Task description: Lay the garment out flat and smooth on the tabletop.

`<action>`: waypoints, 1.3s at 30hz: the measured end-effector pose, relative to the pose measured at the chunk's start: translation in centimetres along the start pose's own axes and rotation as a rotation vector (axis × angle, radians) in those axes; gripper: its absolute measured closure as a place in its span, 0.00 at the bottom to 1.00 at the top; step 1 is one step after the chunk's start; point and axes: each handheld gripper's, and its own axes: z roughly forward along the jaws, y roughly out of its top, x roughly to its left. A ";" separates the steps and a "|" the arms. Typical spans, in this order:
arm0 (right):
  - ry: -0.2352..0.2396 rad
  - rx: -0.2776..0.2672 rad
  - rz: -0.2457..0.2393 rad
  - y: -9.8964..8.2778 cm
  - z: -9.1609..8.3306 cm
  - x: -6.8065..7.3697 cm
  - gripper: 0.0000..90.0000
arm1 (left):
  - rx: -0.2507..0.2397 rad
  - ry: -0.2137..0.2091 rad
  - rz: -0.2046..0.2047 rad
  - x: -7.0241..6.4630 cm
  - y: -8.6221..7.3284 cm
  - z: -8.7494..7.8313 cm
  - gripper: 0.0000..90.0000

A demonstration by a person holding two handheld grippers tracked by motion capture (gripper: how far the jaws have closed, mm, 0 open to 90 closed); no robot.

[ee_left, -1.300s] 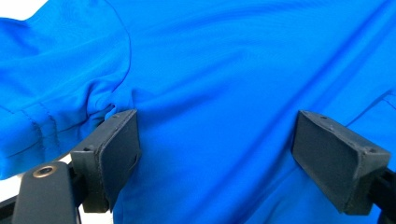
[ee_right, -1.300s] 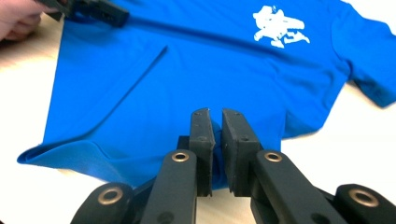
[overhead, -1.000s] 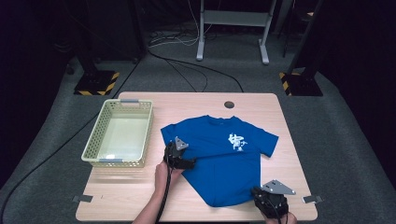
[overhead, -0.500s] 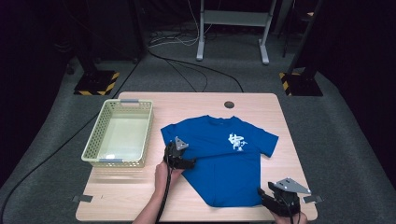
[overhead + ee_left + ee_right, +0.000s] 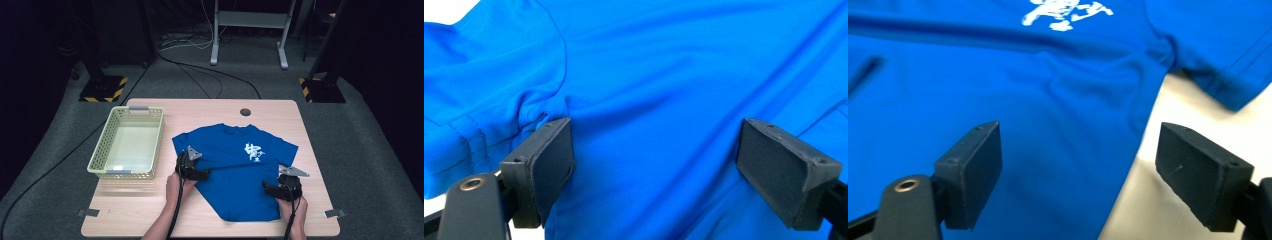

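A blue T-shirt (image 5: 235, 172) with a white print (image 5: 254, 151) lies flat, front up, on the wooden table (image 5: 130, 210). My left gripper (image 5: 204, 175) rests at the shirt's left side below the sleeve, pointing right. Its jaws stand wide apart over the blue cloth (image 5: 654, 100) and do not pinch it. My right gripper (image 5: 267, 189) is at the shirt's right side, pointing left. Its jaws have just been opening and now stand wide. They straddle the shirt's side edge (image 5: 1128, 165), with cloth under one jaw and bare table under the other. The white print (image 5: 1065, 12) is ahead of them.
A pale yellow mesh basket (image 5: 100, 160) stands empty on the table's left part. A round hole (image 5: 245, 112) sits near the far edge. Bare wood lies in front of the basket. Beyond the table are dark floor, cables and a metal stand (image 5: 250, 30).
My right gripper has moved from the table's near right corner, forward and left, to the shirt's right side, and its jaws have opened. The left gripper has stayed put.
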 end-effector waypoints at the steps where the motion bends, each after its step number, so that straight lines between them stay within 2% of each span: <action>1: -0.012 0.004 -0.005 0.2 0.4 -0.2 0.18 | 0.000 0.001 -0.001 0.0 0.1 0.1 0.17; 3: -0.045 -0.005 -0.006 0.3 1.3 -0.6 0.15 | 0.003 0.004 -0.002 0.1 0.2 0.2 0.17; 5: -0.045 -0.016 0.000 0.6 1.6 -0.9 0.12 | 0.001 0.005 -0.003 0.1 0.2 0.2 0.17; 13: -0.042 0.010 -0.009 1.8 2.9 -2.2 0.06 | 0.000 0.014 -0.001 0.0 0.0 0.0 0.17; 15: -0.040 0.010 -0.012 1.9 3.0 -2.5 0.06 | -0.004 -0.005 0.009 -0.1 -0.1 -0.2 0.16; 17: -0.037 0.011 -0.015 1.9 3.0 -2.5 0.06 | -0.016 -0.032 0.009 -0.1 -0.3 -0.4 0.15; 18: -0.037 0.011 -0.015 1.9 3.0 -2.5 0.06 | -0.016 -0.032 0.009 -0.1 -0.3 -0.4 0.14; 20: -0.031 0.011 -0.019 2.0 3.1 -2.6 0.05 | -0.048 -0.028 0.012 -0.3 -0.5 -1.0 0.14; 22: -0.031 0.011 -0.020 2.0 3.1 -2.6 0.06 | -0.071 -0.042 0.012 -0.6 -0.6 -1.4 0.14; 24: -0.031 0.011 -0.019 2.0 3.1 -2.6 0.06 | -0.108 -0.092 -0.010 -1.2 -0.8 -1.9 0.14; 28: -0.031 0.010 -0.020 2.0 3.1 -2.6 0.06 | -0.122 -0.152 0.027 -3.7 -0.2 -1.9 0.16; 30: -0.030 0.010 -0.021 2.0 3.1 -2.6 0.06 | -0.122 -0.210 -0.006 -4.3 0.4 -1.5 0.17; 31: -0.030 0.010 -0.021 2.0 3.1 -2.6 0.06 | -0.117 -0.225 -0.019 -4.5 0.6 -1.3 0.19; 35: -0.030 0.009 -0.022 2.0 3.1 -2.6 0.06 | -0.073 -0.219 -0.006 -5.9 1.9 -0.3 0.26; 37: -0.030 0.009 -0.022 2.0 3.1 -2.6 0.06 | -0.049 -0.212 0.022 -6.5 2.2 0.2 0.32; 38: -0.030 0.009 -0.022 2.0 3.1 -2.6 0.06 | -0.049 -0.212 0.022 -6.5 2.2 0.2 0.34; 39: -0.029 0.009 -0.023 2.0 3.1 -2.6 0.06 | -0.031 -0.195 0.040 -6.9 2.3 0.6 0.36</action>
